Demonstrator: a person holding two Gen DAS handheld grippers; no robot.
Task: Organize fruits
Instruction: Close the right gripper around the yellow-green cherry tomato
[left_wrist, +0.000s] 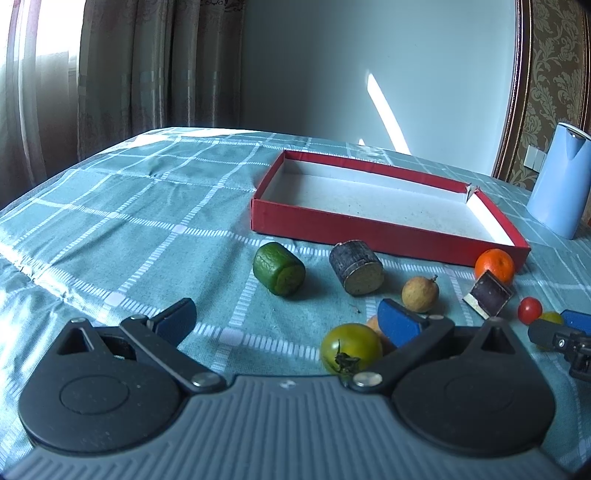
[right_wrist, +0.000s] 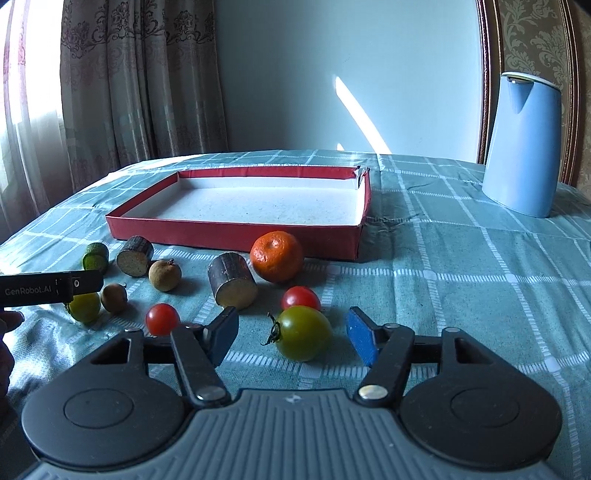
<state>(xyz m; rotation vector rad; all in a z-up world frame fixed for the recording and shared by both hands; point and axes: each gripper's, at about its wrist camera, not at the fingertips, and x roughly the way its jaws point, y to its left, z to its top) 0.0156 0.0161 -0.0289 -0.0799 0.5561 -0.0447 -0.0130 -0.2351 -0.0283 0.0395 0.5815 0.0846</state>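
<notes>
A shallow red box (left_wrist: 369, 230) (right_wrist: 236, 236) with a white floor stands empty on the checked cloth. In front of it lie loose fruits. In the left wrist view my left gripper (left_wrist: 288, 319) is open and empty, low over the cloth, with a green tomato (left_wrist: 350, 349) by its right finger. A green cut piece (left_wrist: 279, 268), a dark cut piece (left_wrist: 356, 272), a longan (left_wrist: 420, 294) and a tangerine (left_wrist: 495, 266) lie beyond. In the right wrist view my right gripper (right_wrist: 293, 338) is open, with a green tomato (right_wrist: 303, 333) between its fingers, not clamped.
A blue kettle (right_wrist: 522, 146) (left_wrist: 559, 181) stands at the right behind the box. In the right wrist view, red cherry tomatoes (right_wrist: 301, 298) (right_wrist: 162, 318), a dark cut piece (right_wrist: 232, 285), the tangerine (right_wrist: 277, 255) and the left gripper's body (right_wrist: 48, 288) lie ahead and to the left.
</notes>
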